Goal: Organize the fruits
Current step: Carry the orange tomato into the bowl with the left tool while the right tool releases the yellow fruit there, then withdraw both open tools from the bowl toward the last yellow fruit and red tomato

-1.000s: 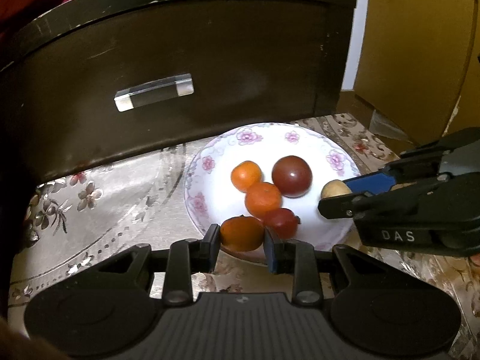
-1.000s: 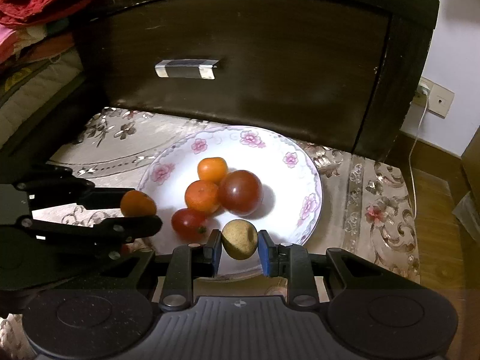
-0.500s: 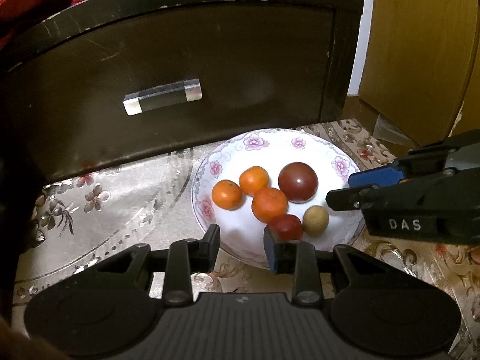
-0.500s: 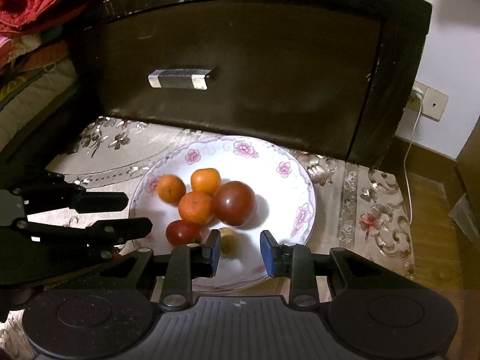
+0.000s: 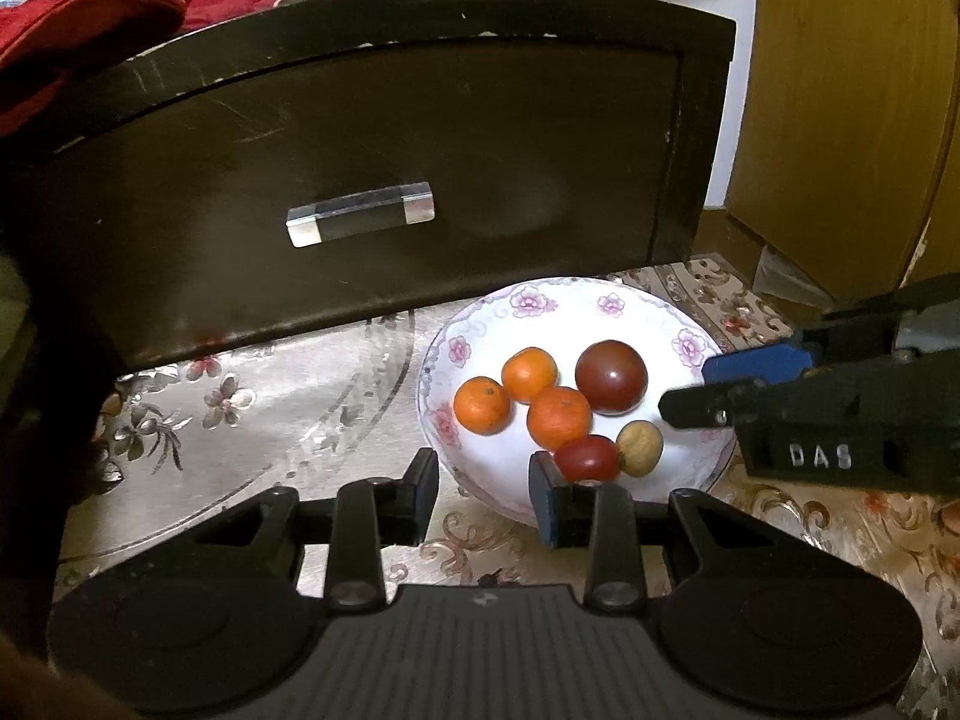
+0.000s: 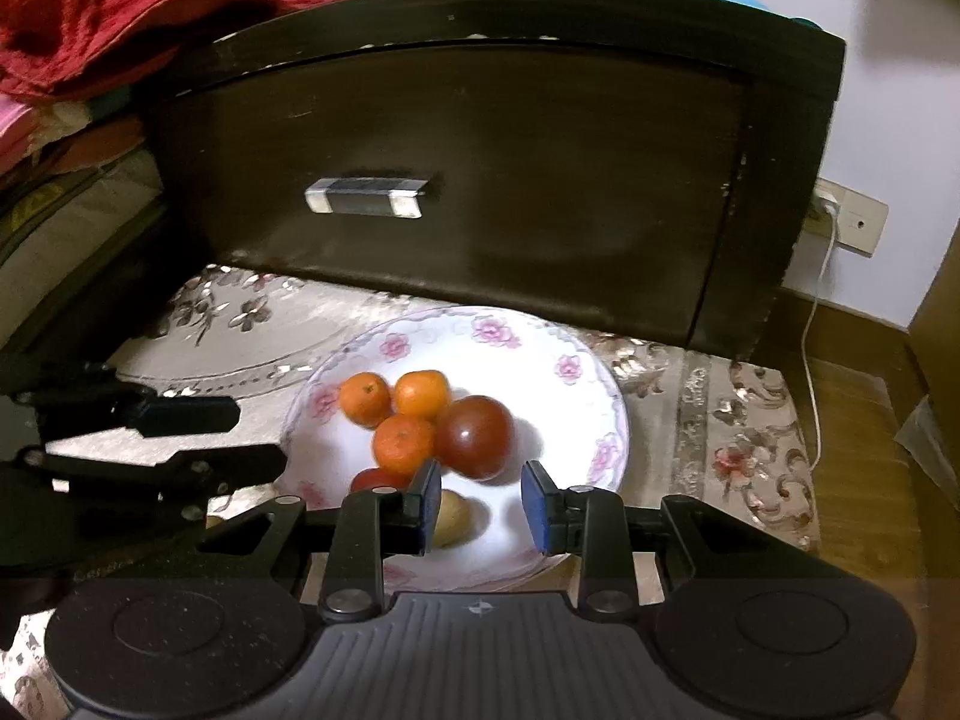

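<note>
Black, blue-padded, the left gripper (image 5: 483, 489) and right gripper (image 6: 480, 504) both gape wide, holding nothing. Beyond them the flowered plate (image 5: 648, 303) carries six fruits: three oranges (image 5: 482, 405), two tomatoes (image 5: 611, 377), one small brown fruit (image 5: 640, 448). Farthest stands one dark drawer (image 5: 384, 180).

In the right wrist view the small tan fruit (image 6: 451, 519) is half hidden behind the left finger of the right hand-held gripper (image 6: 480, 504), and the little red fruit (image 6: 375, 480) only peeks out above that finger. The fruit pile looks a bit smeared there too — the dark red fruit (image 6: 474, 437) has soft edges. The plate (image 6: 591, 414) loses its near rim behind the gripper body. In the left wrist view the red cloth (image 5: 72, 48) runs off the left edge.
</note>
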### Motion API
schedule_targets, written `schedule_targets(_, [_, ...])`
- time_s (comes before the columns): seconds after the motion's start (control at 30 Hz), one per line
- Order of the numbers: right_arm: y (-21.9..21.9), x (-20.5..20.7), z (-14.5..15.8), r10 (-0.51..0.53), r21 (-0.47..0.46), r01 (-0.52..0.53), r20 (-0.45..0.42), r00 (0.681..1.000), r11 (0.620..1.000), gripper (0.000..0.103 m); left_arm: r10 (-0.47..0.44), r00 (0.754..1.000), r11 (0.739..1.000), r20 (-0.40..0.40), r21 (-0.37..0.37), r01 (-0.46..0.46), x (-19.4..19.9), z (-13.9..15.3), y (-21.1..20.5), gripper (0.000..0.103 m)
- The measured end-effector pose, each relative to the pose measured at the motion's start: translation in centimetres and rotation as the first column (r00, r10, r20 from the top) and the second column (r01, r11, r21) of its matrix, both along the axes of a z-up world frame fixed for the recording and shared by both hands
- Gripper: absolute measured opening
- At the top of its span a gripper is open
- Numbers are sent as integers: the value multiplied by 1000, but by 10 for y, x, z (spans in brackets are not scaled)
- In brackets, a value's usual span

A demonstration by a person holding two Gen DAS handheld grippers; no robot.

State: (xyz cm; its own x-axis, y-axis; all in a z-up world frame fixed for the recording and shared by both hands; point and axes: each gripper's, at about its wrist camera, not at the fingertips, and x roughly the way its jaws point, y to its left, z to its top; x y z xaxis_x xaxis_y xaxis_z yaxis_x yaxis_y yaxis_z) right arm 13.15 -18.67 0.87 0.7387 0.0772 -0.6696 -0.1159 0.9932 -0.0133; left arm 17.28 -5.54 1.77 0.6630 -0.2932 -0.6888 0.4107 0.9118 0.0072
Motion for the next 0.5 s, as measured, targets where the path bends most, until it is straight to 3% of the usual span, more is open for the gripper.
schedule_targets(0.5, [31,-13,-7,114,7,-114,-47,992,993,28,4,1000,999,-30,34,-3,-17,-8,24,40])
